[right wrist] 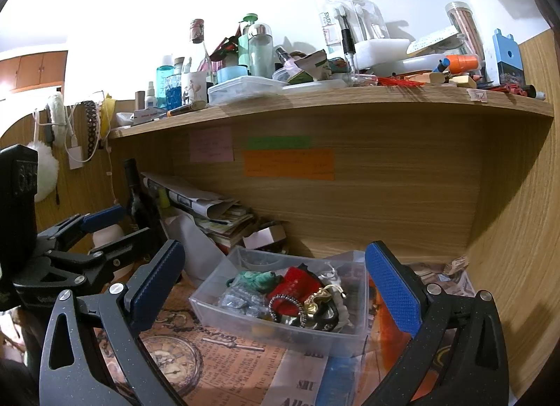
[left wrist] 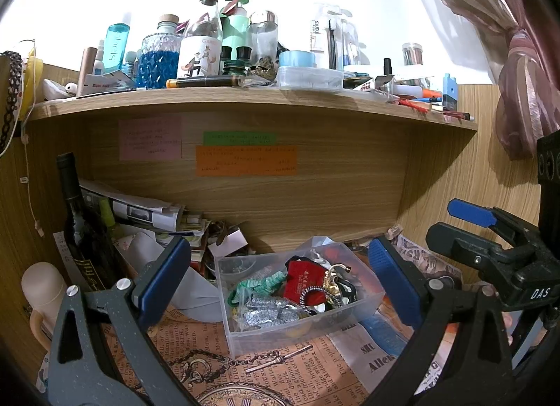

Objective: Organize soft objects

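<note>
A clear plastic box (left wrist: 364, 304) (right wrist: 224, 315) sits on a printed paper mat under a wooden shelf. It holds small soft items: a green scrunchie (left wrist: 260, 283) (right wrist: 257, 280), a red pouch (left wrist: 302, 280) (right wrist: 294, 287), silver glittery pieces (left wrist: 266, 313) (right wrist: 238, 301) and a beaded hair tie (right wrist: 285, 306). My left gripper (left wrist: 280, 283) is open and empty, with the box between its fingers. My right gripper (right wrist: 276, 287) is open and empty, also spread around the box. The right gripper shows at the right of the left wrist view (left wrist: 490, 241), and the left gripper at the left of the right wrist view (right wrist: 84, 241).
A dark wine bottle (left wrist: 80, 227) (right wrist: 138, 196) and stacked papers (left wrist: 147, 213) (right wrist: 210, 210) stand to the left of the box. The shelf (left wrist: 245, 98) (right wrist: 332, 101) above is crowded with bottles and stationery. Wooden walls close the back and right. A pink curtain (left wrist: 507, 56) hangs at right.
</note>
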